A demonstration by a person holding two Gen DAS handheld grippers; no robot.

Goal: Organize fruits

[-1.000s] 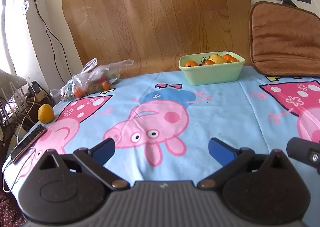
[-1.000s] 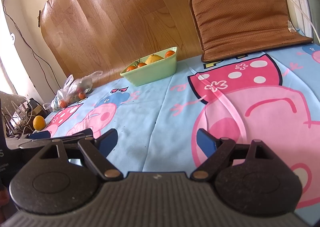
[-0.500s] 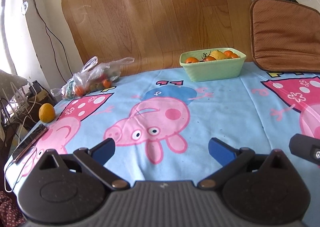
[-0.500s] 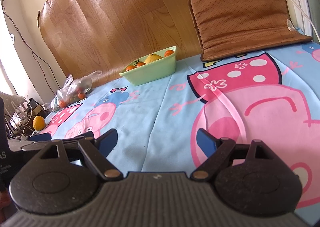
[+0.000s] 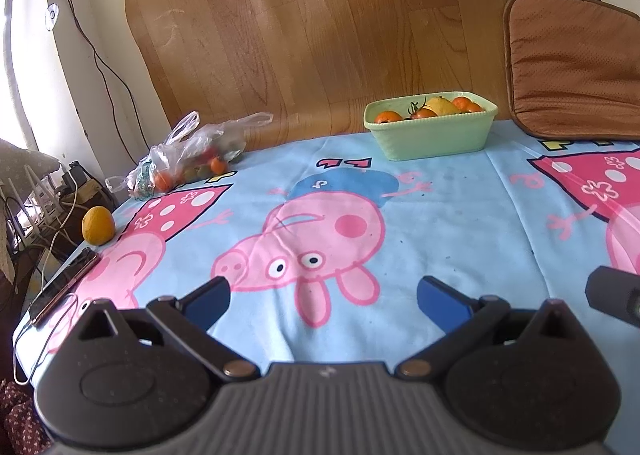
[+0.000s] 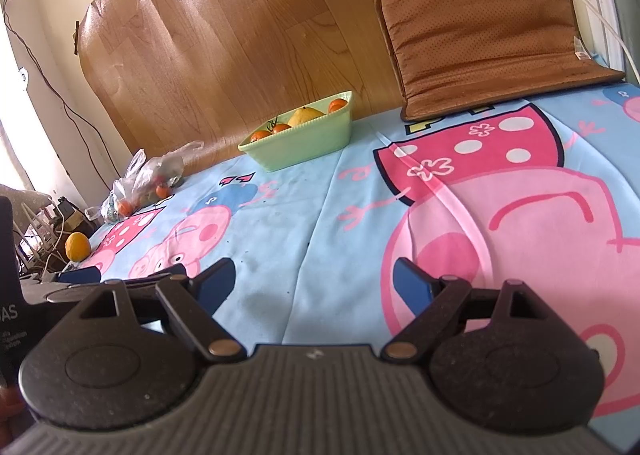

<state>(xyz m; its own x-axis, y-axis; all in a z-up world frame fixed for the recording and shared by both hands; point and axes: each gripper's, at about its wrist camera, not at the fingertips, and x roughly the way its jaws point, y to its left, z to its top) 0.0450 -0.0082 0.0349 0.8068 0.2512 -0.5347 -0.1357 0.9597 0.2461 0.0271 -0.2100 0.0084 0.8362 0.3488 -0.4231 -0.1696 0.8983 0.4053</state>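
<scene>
A pale green tub [image 5: 434, 137] [image 6: 304, 145] stands at the far side of the cartoon-pig blanket [image 5: 440, 215], holding small orange fruits, a tomato and a yellow fruit [image 5: 442, 105]. A clear plastic bag [image 5: 192, 159] [image 6: 148, 179] of more fruit lies at the far left. A loose orange-yellow fruit [image 5: 98, 225] [image 6: 78, 247] sits near the left edge. My left gripper [image 5: 322, 299] hovers open over the near blanket, nothing between its blue pads. My right gripper [image 6: 314, 283] is open and empty too, just right of the left one.
A brown cushion [image 5: 572, 67] [image 6: 492, 27] leans at the back right. A wood-pattern sheet [image 5: 320, 27] covers the wall behind. A dark phone [image 5: 64, 285] lies on the blanket's left edge, with cables and clutter [image 5: 36, 207] beyond it.
The left wrist view has shifted slightly, so the tub and bag sit a bit higher and further right in frame. Both grippers stay open.
</scene>
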